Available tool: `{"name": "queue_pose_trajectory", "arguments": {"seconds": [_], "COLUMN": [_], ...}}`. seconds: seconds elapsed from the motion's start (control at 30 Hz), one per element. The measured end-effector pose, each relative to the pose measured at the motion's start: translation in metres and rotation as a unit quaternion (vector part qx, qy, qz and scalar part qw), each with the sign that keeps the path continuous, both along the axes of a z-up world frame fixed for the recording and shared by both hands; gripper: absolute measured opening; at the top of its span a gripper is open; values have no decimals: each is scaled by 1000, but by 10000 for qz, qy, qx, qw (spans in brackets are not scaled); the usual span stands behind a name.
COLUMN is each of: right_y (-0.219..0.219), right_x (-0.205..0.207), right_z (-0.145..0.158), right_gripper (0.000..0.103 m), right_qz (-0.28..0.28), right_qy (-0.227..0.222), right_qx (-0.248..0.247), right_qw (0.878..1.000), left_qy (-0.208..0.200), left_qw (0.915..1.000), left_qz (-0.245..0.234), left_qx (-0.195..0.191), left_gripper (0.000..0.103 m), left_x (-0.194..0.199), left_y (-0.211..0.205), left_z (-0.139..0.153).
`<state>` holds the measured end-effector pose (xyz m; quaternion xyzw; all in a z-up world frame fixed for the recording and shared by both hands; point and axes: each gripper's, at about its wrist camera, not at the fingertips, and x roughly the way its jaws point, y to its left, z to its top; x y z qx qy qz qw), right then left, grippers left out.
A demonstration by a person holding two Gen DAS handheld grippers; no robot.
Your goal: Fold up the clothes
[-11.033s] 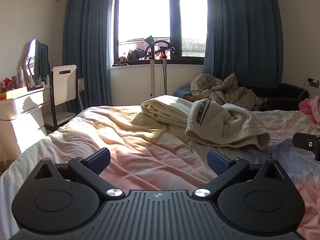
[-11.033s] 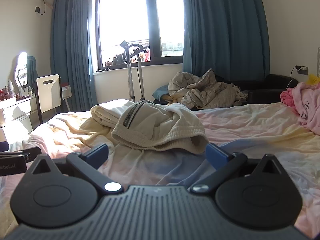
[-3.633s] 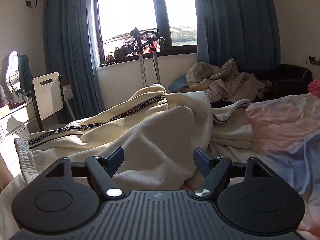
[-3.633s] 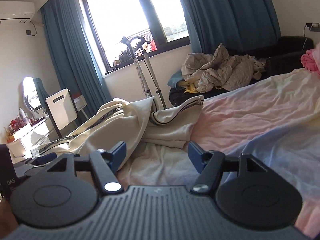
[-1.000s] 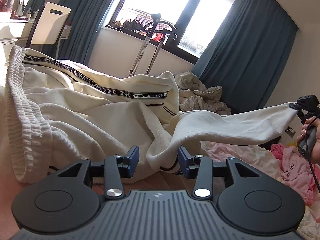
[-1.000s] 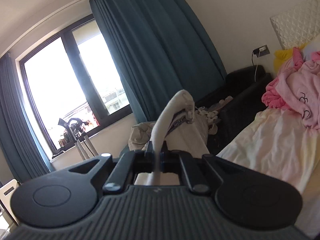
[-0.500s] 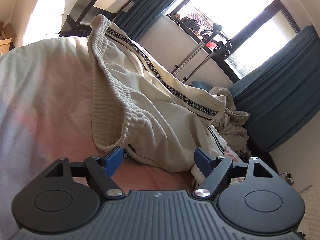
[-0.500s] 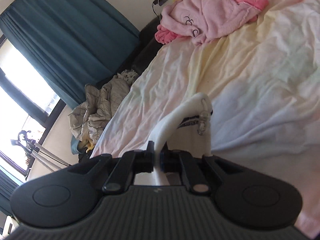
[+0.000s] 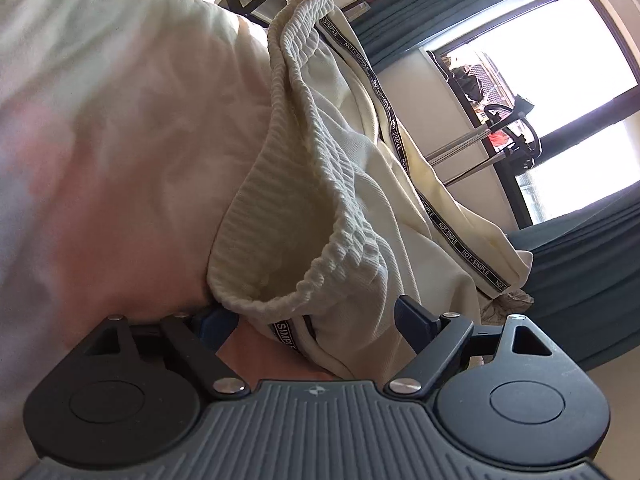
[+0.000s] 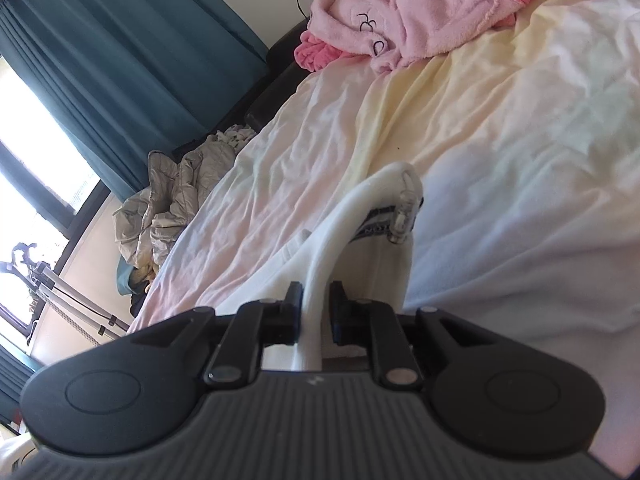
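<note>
Two grippers: one on each end of a single cream garment lying on the bed.
Left gripper [image 9: 316,320]: jaws spread wide, nothing pinched between them.
Left fingers [image 9: 414,314]: the blue pad on the camera's right stands free beside the cloth; the opposite pad is partly hidden under the waistband's lowest fold.
Cream pants [image 9: 360,184]: spread ahead of the left jaws, running away from them toward the window [image 9: 552,92].
Ribbed waistband [image 9: 304,168]: bunched and gaping open just ahead of the left jaws, its lower edge dipping into the gap between them.
Black lettered stripe [image 9: 452,232]: runs along the side seam, far side of the garment from the left jaws; a short piece of it also shows low, right between the pads.
Right gripper [image 10: 316,308]: jaws nearly together, pinching a thin fold of the cream cloth that passes upright between them.
Pant leg end [image 10: 376,208]: arches up and forward out of the right jaws, then droops; a dark printed band and a small clear tag hang at its tip.
Bed sheet [image 10: 500,120]: pale pink, yellow and blue, wrinkled, beneath and beyond the right jaws.
Pink robe [image 10: 408,12]: heaped well beyond the right jaws, apart from the pants.
Grey bedding heap [image 10: 176,200]: off the bed, left of the right jaws, by the blue curtain [image 10: 120,64].
</note>
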<state>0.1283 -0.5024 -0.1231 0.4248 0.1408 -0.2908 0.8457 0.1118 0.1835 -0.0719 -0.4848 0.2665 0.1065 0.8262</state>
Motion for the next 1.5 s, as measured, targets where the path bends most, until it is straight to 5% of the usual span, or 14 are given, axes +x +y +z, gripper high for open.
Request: {"name": "queue_pose_trajectory", "arguments": {"seconds": [0.17, 0.4, 0.6, 0.73, 0.83, 0.93, 1.07, 1.2, 1.23, 1.3, 1.5], "right_y": [-7, -7, -14, -25, -40, -44, -42, -29, -25, -17, 12], "right_x": [3, 5, -7, -32, -42, -40, -42, -47, -50, -55, -66], "right_z": [-1, 20, 59, 74, 49, 18, -7, -4, -1, 6, 48], "right_gripper": [17, 7, 6, 6, 6, 6, 7, 23, 43, 48, 64], "right_qz": [-116, -93, -177, -444, -749, -825, -896, -815, -847, -1006, -948], "right_qy": [-189, -563, -1150, -1428, -968, -16, 693, 949, 1012, 1141, 981], "right_qx": [-103, -215, -670, -733, -366, -297, -66, -376, -468, -664, -1532], "right_qw": [9997, 9981, 9910, 9860, 9918, 9961, 9935, 9914, 9902, 9861, 9787], "left_qy": [-118, -273, -793, -551, -302, -75, 79, 197, 260, 301, -46], "left_qw": [9995, 9995, 9952, 9973, 9989, 9996, 9985, 9936, 9899, 9820, 9432], "left_qz": [264, 52, 578, 489, 344, 262, 177, -84, -213, -459, -919], "left_qx": [-119, -143, -15, 62, 42, 88, 512, 1107, 1375, 1807, 3193], "left_gripper": [83, 26, 17, 17, 17, 17, 19, 37, 43, 80, 92], "left_x": [12, 25, -5, -28, -40, -52, -59, -61, -64, -74, -107], "left_y": [9, 35, 96, 134, 145, 145, 143, 133, 127, 114, 44], "left_z": [3, 17, 87, 105, 88, 65, 45, 53, 58, 66, 100]}}
